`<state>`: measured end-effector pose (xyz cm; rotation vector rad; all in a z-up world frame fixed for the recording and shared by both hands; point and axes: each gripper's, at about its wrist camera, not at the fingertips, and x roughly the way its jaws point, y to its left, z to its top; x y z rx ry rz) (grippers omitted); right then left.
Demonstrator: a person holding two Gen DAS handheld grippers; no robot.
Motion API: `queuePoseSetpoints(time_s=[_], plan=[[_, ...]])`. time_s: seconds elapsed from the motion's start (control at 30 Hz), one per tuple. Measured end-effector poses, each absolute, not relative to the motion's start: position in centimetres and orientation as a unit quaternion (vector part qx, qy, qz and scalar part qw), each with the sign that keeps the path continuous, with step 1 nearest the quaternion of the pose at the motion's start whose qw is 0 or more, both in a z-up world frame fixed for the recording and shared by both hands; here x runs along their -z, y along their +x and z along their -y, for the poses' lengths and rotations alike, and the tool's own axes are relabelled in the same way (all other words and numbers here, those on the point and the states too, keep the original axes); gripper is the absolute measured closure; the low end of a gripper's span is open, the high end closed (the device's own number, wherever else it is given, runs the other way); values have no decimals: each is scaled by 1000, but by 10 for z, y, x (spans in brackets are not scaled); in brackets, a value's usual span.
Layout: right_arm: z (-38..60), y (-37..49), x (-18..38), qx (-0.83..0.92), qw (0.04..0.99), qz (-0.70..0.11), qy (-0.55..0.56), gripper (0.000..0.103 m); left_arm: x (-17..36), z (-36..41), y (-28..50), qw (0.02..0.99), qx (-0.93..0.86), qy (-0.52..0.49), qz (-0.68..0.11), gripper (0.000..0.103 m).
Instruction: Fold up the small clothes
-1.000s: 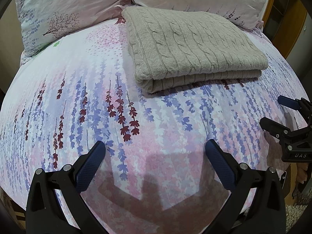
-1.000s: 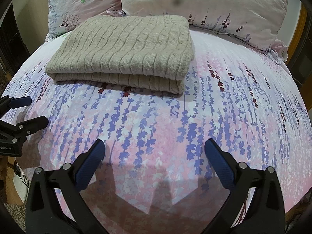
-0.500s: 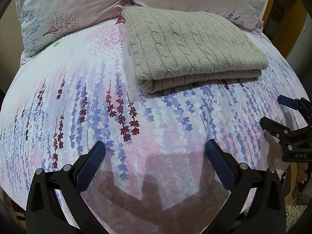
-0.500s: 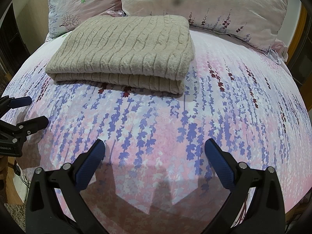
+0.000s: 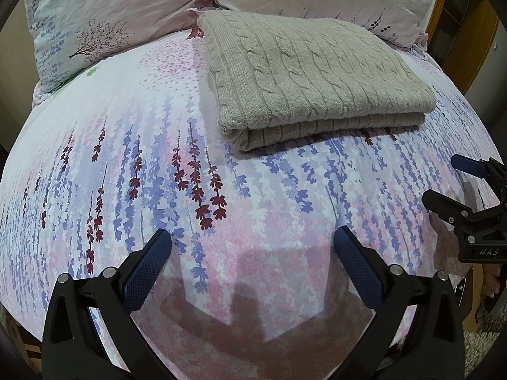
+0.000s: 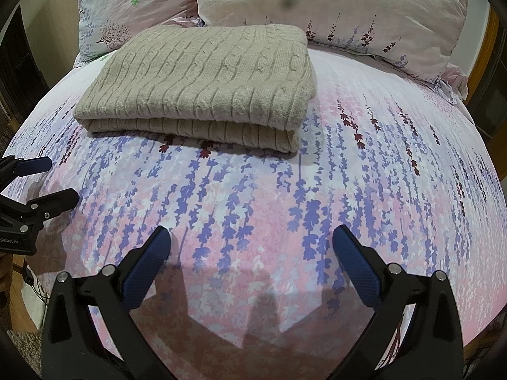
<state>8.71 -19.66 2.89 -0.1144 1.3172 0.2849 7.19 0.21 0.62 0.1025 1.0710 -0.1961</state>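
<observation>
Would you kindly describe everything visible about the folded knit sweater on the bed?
The beige cable-knit sweater is folded into a neat rectangle of stacked layers, with a rounded fold at one side and ribbed edges showing along the front. It looks like soft, thick wool. It lies flat on the floral bedspread, just in front of the pillows. Neither the left gripper nor the right gripper touches it; both are open.

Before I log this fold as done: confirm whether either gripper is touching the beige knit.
No: the left gripper and right gripper both hang open over bare floral bedsheet, well short of the folded beige knit.
</observation>
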Motion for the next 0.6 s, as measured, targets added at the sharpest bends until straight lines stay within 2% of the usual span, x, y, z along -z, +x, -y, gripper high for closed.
queuePoseSetpoints(time_s=[0.6], plan=[[197,88,-29,-133,780,-610,-53,2,-6,-2,72,855,91,49,-509,1]])
